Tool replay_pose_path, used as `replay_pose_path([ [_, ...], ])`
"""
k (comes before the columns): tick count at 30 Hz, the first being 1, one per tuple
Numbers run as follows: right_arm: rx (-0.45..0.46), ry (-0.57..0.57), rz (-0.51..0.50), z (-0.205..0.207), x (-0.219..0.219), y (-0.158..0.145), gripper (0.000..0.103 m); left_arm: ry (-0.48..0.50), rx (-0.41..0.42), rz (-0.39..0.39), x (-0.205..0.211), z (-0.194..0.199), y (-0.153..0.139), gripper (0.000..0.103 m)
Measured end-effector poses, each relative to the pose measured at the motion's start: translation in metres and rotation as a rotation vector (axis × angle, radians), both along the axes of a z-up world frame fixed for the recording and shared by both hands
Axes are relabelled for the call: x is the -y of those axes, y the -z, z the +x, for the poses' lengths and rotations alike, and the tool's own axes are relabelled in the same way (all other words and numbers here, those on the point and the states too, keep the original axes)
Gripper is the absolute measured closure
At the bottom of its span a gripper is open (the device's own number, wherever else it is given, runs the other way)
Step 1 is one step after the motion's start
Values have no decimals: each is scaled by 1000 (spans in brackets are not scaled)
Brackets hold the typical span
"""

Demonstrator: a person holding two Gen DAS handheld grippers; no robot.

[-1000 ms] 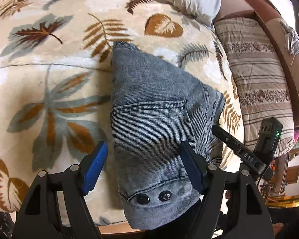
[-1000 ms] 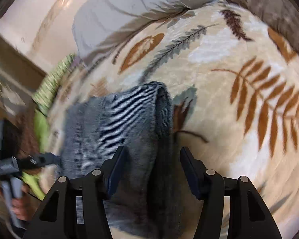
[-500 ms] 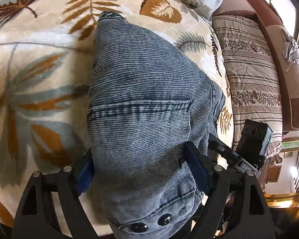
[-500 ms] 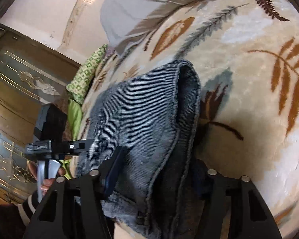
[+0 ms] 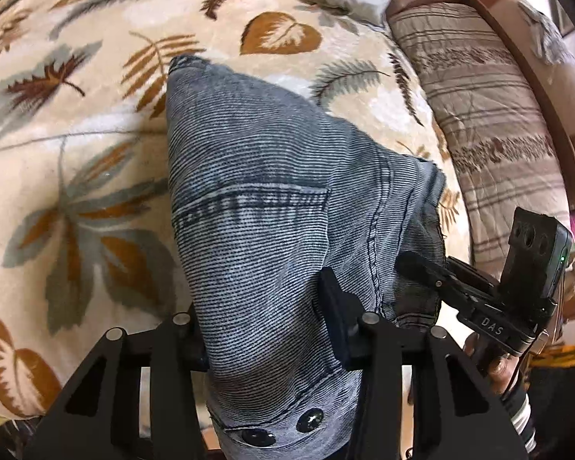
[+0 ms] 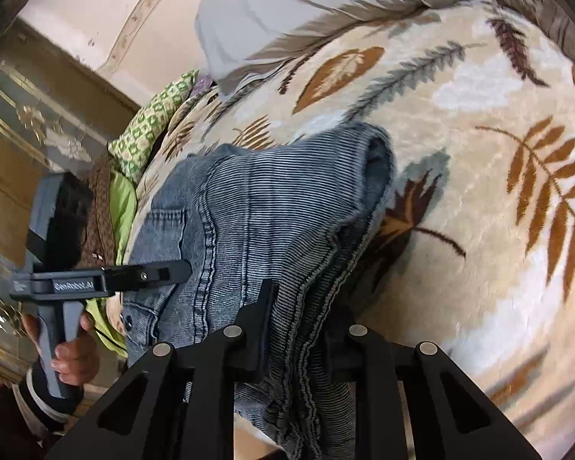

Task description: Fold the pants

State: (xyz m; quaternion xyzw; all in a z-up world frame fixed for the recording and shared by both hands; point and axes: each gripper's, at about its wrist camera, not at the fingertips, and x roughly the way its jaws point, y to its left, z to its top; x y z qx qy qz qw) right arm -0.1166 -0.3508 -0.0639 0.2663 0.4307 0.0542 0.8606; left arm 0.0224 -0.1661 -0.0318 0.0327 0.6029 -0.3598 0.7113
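The folded grey-blue denim pants (image 5: pixel 272 199) lie on the leaf-patterned blanket (image 5: pixel 76 145), with a back pocket and two waistband studs showing. My left gripper (image 5: pixel 264 329) is shut on the waistband end of the pants. My right gripper (image 6: pixel 299 329) is shut on the stacked folded edge of the pants (image 6: pixel 272 207) at the other side. Each gripper shows in the other's view: the right one (image 5: pixel 479 291) at the pants' right edge, the left one (image 6: pixel 107 280) pressed on the pocket area.
A grey pillow (image 6: pixel 306 11) lies at the blanket's far end. A striped cushion (image 5: pixel 490 115) and a brown sofa arm (image 5: pixel 517 30) stand to the right. A green patterned cloth (image 6: pixel 153 115) and a wooden cabinet (image 6: pixel 11 145) are at the left.
Both grippers moved in onto the pants and closed: the left on the waistband end, the right on the folded edge. The pants bunch up between the fingers.
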Motion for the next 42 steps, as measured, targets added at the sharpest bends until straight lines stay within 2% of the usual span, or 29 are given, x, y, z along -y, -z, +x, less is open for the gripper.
replay_pose_path([
  [7,67,-16,5,12,-37,-22,83,-20,121,2,-36,13,-37,60],
  [12,115,-44,-5,53,-60,-45,83,-49,234,38,-50,45,-63,60],
  [15,138,-53,-20,84,-70,-57,83,-63,272,49,-54,68,-68,59],
  [20,135,-53,-55,132,-71,-59,83,-98,275,55,-55,107,-54,59],
  [24,99,-44,-73,161,-69,-45,83,-113,261,78,-50,127,-32,59],
  [33,21,-39,-129,187,-62,-11,83,-108,241,143,-39,146,7,57],
  [38,29,-44,-162,186,-52,-3,75,-100,264,155,-40,150,15,48],
  [42,20,-34,-129,187,-38,7,66,-82,307,182,-37,149,22,42],
])
